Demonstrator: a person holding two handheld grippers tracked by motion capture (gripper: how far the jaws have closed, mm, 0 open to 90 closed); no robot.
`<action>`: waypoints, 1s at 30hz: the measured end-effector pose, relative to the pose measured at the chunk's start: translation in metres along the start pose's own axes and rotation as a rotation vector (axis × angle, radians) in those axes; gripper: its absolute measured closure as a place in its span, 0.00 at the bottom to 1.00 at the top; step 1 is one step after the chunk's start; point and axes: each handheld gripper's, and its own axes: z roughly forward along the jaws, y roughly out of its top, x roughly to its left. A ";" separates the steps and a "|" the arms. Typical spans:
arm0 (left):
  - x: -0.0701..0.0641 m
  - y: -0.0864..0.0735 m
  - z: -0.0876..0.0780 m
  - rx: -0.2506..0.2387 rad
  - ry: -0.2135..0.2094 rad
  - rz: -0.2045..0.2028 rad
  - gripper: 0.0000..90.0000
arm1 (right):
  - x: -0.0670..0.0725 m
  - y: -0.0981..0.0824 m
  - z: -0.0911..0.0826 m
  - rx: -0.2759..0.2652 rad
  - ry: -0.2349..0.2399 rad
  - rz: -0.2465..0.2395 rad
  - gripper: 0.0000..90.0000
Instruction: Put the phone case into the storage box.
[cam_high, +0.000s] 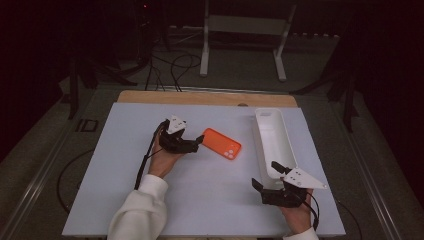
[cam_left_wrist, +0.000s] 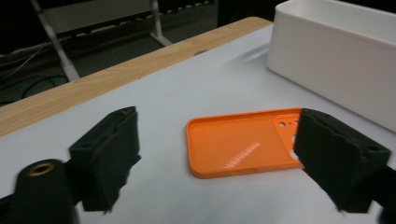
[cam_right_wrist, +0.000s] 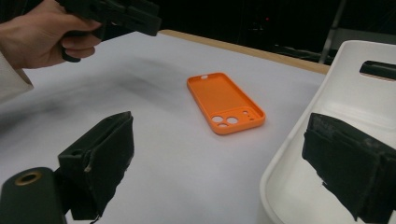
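Observation:
An orange phone case (cam_high: 221, 143) lies hollow side up on the white mat, left of a long white tray (cam_high: 258, 135). My left gripper (cam_high: 199, 143) is at the case's left end. In the left gripper view the case (cam_left_wrist: 238, 147) lies between the open jaws, the left pad clear of it and the right jaw overlapping its camera-hole end. My right gripper (cam_high: 265, 174) stands open at the tray's near end. In the right gripper view one jaw is over the mat and the other over the tray (cam_right_wrist: 327, 107), with the case (cam_right_wrist: 224, 100) farther off.
The white mat (cam_high: 200, 200) covers a wooden table whose far edge (cam_high: 200, 96) shows beyond it. Behind the table stand white frame legs (cam_high: 204, 45) and loose cables (cam_high: 175, 65) on the floor. The person's left hand (cam_right_wrist: 42, 32) holds the other gripper at upper left.

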 end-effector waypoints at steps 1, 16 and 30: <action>0.000 0.000 0.002 0.006 0.008 0.003 0.17 | 0.000 0.000 0.000 0.000 0.000 0.000 0.10; -0.004 -0.003 0.031 -0.015 0.045 -0.022 0.74 | 0.000 0.001 0.000 -0.003 0.001 0.008 0.10; -0.002 -0.008 0.051 0.021 0.041 -0.040 1.00 | 0.000 0.001 -0.001 -0.006 0.002 0.011 0.10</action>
